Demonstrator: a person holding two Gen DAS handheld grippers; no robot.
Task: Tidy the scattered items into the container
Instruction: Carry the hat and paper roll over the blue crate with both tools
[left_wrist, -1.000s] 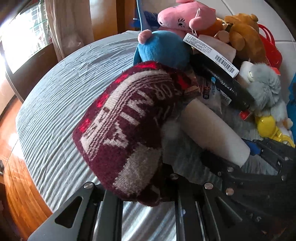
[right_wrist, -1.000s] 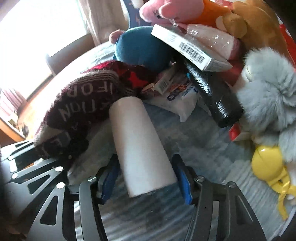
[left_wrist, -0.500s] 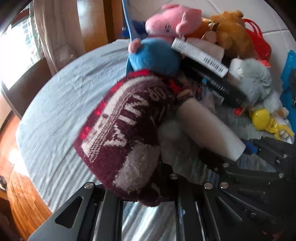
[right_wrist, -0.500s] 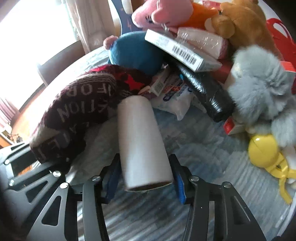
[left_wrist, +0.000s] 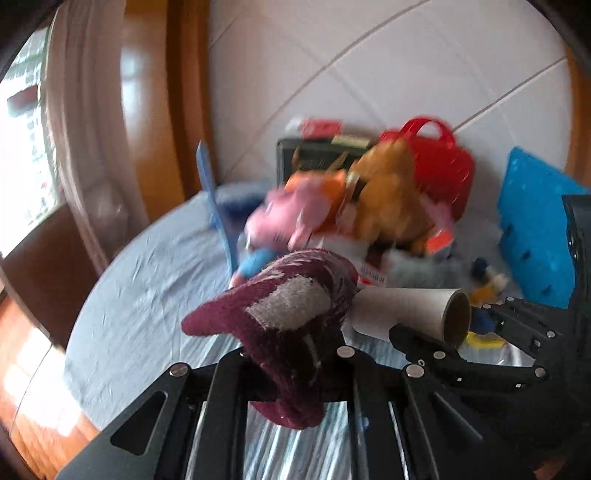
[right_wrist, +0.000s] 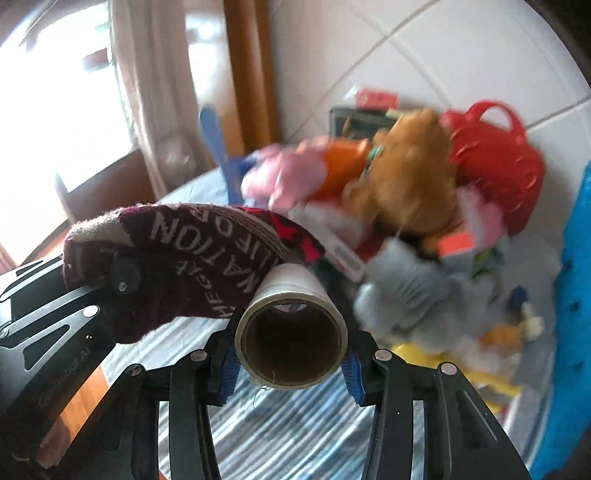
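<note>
Items are mostly untidied. Left view: left gripper (left_wrist: 295, 369) pinches the maroon knit hat (left_wrist: 288, 317) above the striped cloth (left_wrist: 147, 295); toys heap near a blue crate (left_wrist: 535, 229), perhaps the container.

Right view: right gripper (right_wrist: 291, 365), jaws closing, grips the cardboard roll (right_wrist: 291, 332), hat (right_wrist: 177, 258) draped alongside.

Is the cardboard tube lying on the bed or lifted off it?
Lifted. The cardboard tube sits between the right hand-held gripper's closing blue pads, with the striped bed sheet visible beneath it.
</note>
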